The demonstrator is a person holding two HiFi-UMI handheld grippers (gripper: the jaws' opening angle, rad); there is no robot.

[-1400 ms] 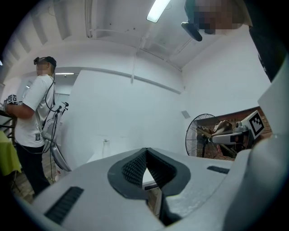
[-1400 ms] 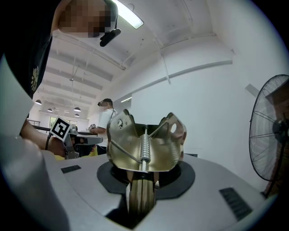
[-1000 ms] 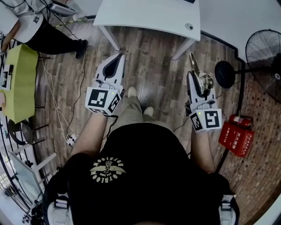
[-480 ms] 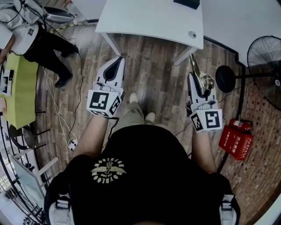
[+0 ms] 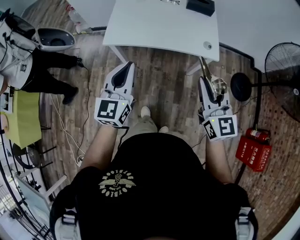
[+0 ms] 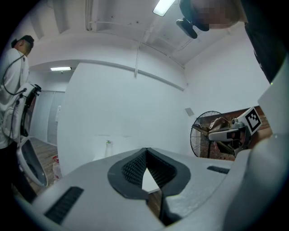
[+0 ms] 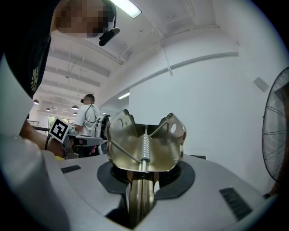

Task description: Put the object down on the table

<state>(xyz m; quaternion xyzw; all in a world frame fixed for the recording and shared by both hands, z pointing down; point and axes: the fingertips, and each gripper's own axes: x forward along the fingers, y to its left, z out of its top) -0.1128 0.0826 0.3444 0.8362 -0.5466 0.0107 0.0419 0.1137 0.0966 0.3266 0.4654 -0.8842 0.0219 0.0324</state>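
Note:
My right gripper (image 5: 206, 83) is shut on a brass-coloured metal spring clip (image 5: 217, 87), whose long end points forward toward the white table (image 5: 159, 23). In the right gripper view the clip (image 7: 145, 142) stands upright between the jaws (image 7: 142, 191), with its coil spring and two winged plates showing. The left gripper (image 5: 126, 64) is held level beside it over the wooden floor. Its jaws (image 6: 146, 153) are closed together with nothing in them. Both grippers are short of the table's near edge.
A black object (image 5: 200, 5) and a small round fitting (image 5: 207, 45) are on the table. A standing fan (image 5: 283, 65) and a red extinguisher box (image 5: 253, 147) are at the right. At the left are a person (image 5: 28, 61), a yellow-green table (image 5: 21, 117) and floor cables (image 5: 70, 136).
The white table has come closer in the head view as I step forward. The person at the left has shifted. Both grippers keep their pose and the clip stays held.

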